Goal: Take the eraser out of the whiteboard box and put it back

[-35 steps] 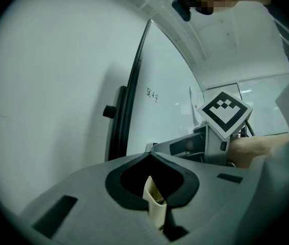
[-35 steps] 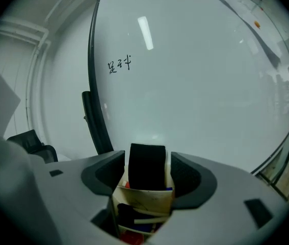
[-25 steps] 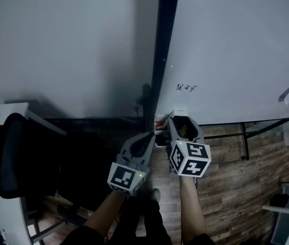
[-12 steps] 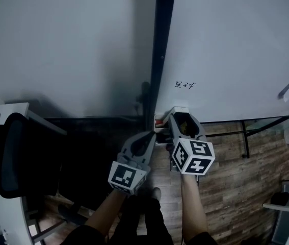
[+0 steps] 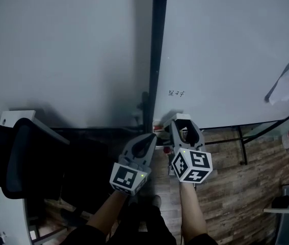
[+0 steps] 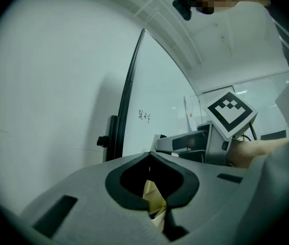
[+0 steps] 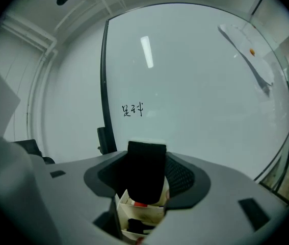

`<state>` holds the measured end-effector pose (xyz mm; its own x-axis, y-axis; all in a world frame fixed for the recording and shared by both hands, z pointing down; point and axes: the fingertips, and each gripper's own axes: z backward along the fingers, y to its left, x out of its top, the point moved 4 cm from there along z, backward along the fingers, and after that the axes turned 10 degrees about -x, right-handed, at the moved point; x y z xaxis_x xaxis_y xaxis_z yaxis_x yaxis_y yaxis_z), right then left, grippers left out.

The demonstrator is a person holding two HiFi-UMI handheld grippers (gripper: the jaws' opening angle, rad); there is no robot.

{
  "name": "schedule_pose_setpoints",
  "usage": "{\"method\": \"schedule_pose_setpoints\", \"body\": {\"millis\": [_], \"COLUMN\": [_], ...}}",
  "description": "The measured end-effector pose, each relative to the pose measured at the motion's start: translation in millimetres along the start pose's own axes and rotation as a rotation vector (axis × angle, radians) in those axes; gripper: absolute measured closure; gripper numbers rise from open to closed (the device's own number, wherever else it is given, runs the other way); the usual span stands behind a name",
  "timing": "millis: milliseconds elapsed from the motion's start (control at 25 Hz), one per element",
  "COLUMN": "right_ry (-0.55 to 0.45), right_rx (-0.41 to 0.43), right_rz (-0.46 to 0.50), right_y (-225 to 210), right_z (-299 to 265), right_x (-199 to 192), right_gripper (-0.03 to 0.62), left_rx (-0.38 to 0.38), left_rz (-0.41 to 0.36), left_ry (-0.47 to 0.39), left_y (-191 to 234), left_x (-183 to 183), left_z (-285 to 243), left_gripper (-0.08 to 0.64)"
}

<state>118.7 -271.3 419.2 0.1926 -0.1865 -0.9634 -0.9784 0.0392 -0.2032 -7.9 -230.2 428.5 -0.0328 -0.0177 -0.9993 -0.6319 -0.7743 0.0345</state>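
Observation:
The eraser [image 7: 147,171], a black felt block with a white back, stands upright between the jaws of my right gripper [image 7: 147,156], which is shut on it. It hangs just above the white whiteboard box [image 7: 138,214], whose compartments with dark and red items show below. In the head view the right gripper [image 5: 181,120] holds the eraser [image 5: 182,117] against the foot of the whiteboard, and the box [image 5: 159,128] peeks out to its left. My left gripper [image 5: 151,137] hovers beside the box; its fingertips [image 6: 149,155] meet, holding nothing.
The whiteboard [image 5: 236,50] has a dark frame post [image 5: 157,60] on its left and small handwriting [image 5: 176,93]. A paper sheet [image 5: 286,83] is stuck at its right. A black chair [image 5: 17,157] stands at the left over a wood floor [image 5: 231,177].
Both grippers have risen. The right one has lifted the eraser up out of the box, along the whiteboard's lower edge; the left one rose beside it.

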Motion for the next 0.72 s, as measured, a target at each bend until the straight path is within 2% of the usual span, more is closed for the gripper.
{"method": "schedule_pose_setpoints", "body": {"millis": [160,320,720], "right_ry": [-0.043,-0.139,-0.338], "right_rx": [0.002,0.007,0.036], "right_rz": [-0.008,-0.006,-0.026], "right_y": [-1.8,-2.3,-3.4], "right_z": [17.1,42.9,147.3], "right_x": [11.4,31.4,58.8], "right_gripper": [0.377,0.377,0.377], "left_rx": [-0.005,-0.005,-0.053], "left_rz": [-0.002,-0.009,-0.059], "left_ry": [-0.005,-0.036,-0.115], "left_y": [-11.4,-21.5,-64.9], "left_x": [11.3,33.6,89.4], "left_z": [7.6,17.9,59.8], "left_gripper": [0.555,0.555,0.555]}}
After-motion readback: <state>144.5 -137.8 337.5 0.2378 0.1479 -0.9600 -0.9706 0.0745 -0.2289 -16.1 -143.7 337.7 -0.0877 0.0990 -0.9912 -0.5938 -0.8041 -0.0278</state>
